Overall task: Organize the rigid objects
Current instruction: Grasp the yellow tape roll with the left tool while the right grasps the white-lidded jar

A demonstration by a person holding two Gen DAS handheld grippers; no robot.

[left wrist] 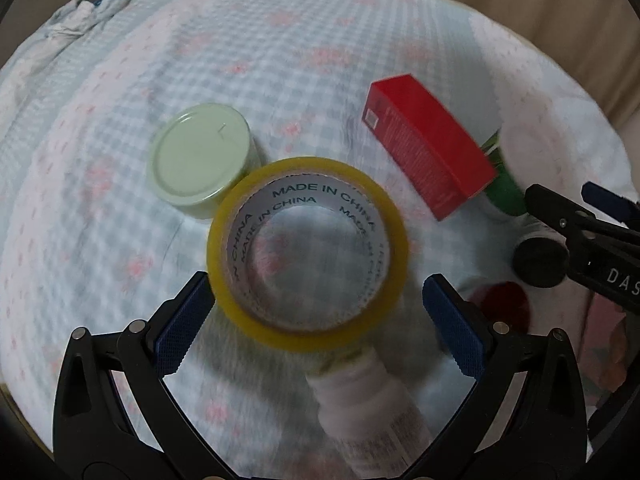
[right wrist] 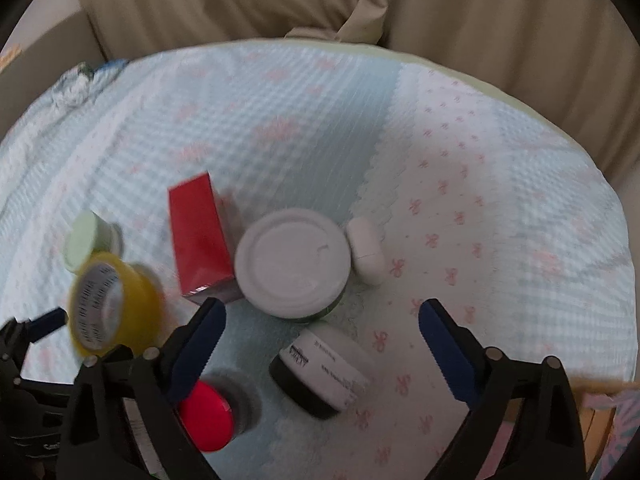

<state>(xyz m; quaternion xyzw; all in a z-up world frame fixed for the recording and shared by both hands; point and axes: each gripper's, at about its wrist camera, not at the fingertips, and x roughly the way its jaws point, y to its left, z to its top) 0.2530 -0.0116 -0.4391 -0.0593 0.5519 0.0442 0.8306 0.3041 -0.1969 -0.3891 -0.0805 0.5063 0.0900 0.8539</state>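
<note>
A yellow tape roll (left wrist: pixel 308 252) lies on the bedspread, partly over a white bottle (left wrist: pixel 360 400). My left gripper (left wrist: pixel 320 320) hangs above it, open; the roll sits between the blue pads, near the left one and clear of the right. A pale green can (left wrist: pixel 200 156) and a red box (left wrist: pixel 428 148) lie beyond. My right gripper (right wrist: pixel 324 344) is open over a white jar with a black base (right wrist: pixel 320 372), not touching it. A white-lidded green can (right wrist: pixel 292 264), a small white case (right wrist: pixel 366 252) and a red-capped bottle (right wrist: pixel 206 416) are close by.
Everything rests on a soft light-blue checked bedspread (right wrist: pixel 500 200) with pink bows. Beige fabric (right wrist: pixel 440 20) rises behind the far edge. The two grippers are close together, with the red box (right wrist: pixel 200 236) and yellow tape roll (right wrist: pixel 108 300) between them.
</note>
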